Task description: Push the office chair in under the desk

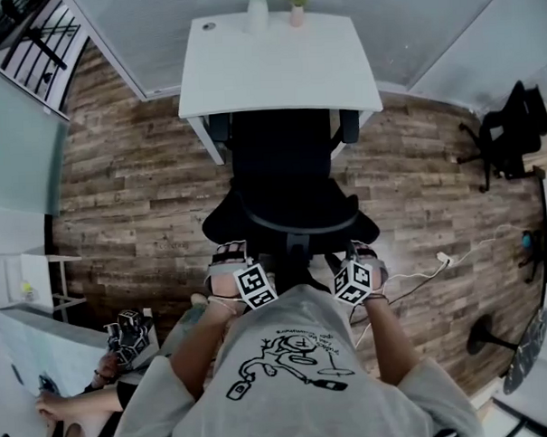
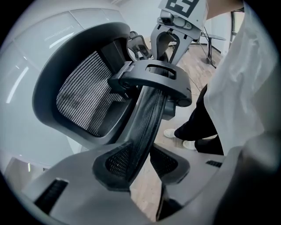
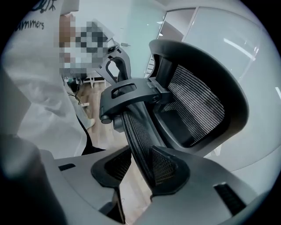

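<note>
The black office chair [image 1: 285, 167] faces the white desk [image 1: 276, 68], its seat and armrests partly under the desktop. I stand behind it. My left gripper [image 1: 228, 254] is shut on the left of the backrest's top edge, my right gripper [image 1: 364, 250] on the right. In the left gripper view the mesh backrest edge [image 2: 149, 114] runs between the pads of my left gripper [image 2: 142, 165], with the headrest [image 2: 83, 96] beyond. The right gripper view mirrors this: my right gripper [image 3: 140, 169] has the mesh edge [image 3: 138, 132] between its pads, and the headrest [image 3: 197, 101] lies behind.
Two small vases [image 1: 257, 10] stand at the desk's far edge against the wall. A second black chair [image 1: 509, 126] is at the right. A white cable and plug [image 1: 443, 260] and a round stand base [image 1: 487, 335] lie on the wood floor. Another person [image 1: 91, 393] sits at lower left.
</note>
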`<state>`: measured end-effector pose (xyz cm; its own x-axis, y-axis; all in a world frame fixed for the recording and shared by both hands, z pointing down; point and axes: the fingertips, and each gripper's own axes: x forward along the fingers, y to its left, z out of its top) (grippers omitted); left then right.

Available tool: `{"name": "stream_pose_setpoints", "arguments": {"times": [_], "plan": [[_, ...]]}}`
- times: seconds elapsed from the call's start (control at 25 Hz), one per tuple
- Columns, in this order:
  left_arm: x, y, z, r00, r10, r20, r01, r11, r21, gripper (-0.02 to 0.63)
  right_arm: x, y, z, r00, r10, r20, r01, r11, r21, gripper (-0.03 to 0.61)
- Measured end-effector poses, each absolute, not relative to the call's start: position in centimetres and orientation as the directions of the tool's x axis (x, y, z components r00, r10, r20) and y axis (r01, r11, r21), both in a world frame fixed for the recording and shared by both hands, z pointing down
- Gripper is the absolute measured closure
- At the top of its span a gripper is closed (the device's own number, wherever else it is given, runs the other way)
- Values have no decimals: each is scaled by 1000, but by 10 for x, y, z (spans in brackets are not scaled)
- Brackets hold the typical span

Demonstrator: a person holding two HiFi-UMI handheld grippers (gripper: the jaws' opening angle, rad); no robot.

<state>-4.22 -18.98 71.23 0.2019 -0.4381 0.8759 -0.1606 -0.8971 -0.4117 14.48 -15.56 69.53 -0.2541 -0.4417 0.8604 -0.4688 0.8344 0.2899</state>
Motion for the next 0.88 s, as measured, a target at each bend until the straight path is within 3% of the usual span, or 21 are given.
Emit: {"name": "stream_pose_setpoints", "arguments": {"times": [0.48,0.88], "plan": [[-18,-237,710,209,-441,873,-172,-895,-412,481,171,-211,694,-220,-459,861,-472,822,318,419],[-32,-283,708,164,-448,879,-180,-890,-420,476,154,-247,690,-281,-453,846,-472,833,289,419]]}}
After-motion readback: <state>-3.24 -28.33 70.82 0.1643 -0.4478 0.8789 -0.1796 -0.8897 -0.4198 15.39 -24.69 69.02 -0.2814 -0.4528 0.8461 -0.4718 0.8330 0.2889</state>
